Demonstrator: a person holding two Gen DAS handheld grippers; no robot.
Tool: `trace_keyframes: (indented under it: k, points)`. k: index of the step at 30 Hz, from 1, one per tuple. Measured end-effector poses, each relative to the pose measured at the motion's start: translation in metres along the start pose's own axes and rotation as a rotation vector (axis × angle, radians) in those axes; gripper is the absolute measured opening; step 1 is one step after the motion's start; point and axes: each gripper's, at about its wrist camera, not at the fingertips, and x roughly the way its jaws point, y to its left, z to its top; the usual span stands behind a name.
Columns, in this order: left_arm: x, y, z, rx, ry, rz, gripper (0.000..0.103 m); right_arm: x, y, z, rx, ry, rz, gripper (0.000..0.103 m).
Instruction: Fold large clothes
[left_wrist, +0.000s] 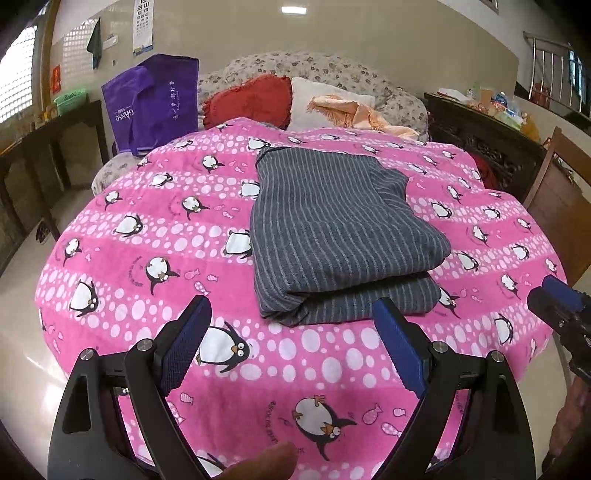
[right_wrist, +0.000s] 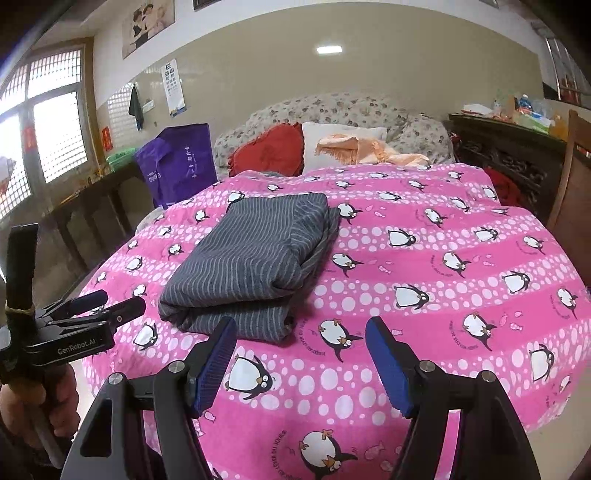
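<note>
A grey striped garment (left_wrist: 332, 236) lies folded into a thick rectangular stack on the pink penguin blanket (left_wrist: 147, 258). It also shows in the right wrist view (right_wrist: 251, 258), left of centre. My left gripper (left_wrist: 291, 314) is open and empty, its blue pads just short of the stack's near edge. My right gripper (right_wrist: 301, 332) is open and empty, to the right of the stack's near corner. The right gripper shows at the right edge of the left wrist view (left_wrist: 557, 299). The left gripper shows at the left of the right wrist view (right_wrist: 103, 302).
The blanket (right_wrist: 443, 258) covers a raised surface. Behind it are a floral sofa (left_wrist: 314, 70) with a red cushion (left_wrist: 251, 99) and an orange cloth (left_wrist: 354, 110), and a purple bag (left_wrist: 155, 103). A wooden chair (left_wrist: 561, 199) stands at the right, dark cabinets on both sides.
</note>
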Motion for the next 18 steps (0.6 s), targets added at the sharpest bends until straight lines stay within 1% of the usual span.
trace_keyframes:
  k: [6,18]
  points:
    - [0.0001,-0.0001,-0.0002,0.001,-0.005,0.007,0.090,-0.0026,0.0039,0.0013,-0.002,-0.002,-0.004,0.070]
    - [0.0058,0.0018,-0.0031,-0.001,0.013,0.010,0.090,-0.0004,0.0076,0.0006,-0.002,0.005,-0.003,0.070]
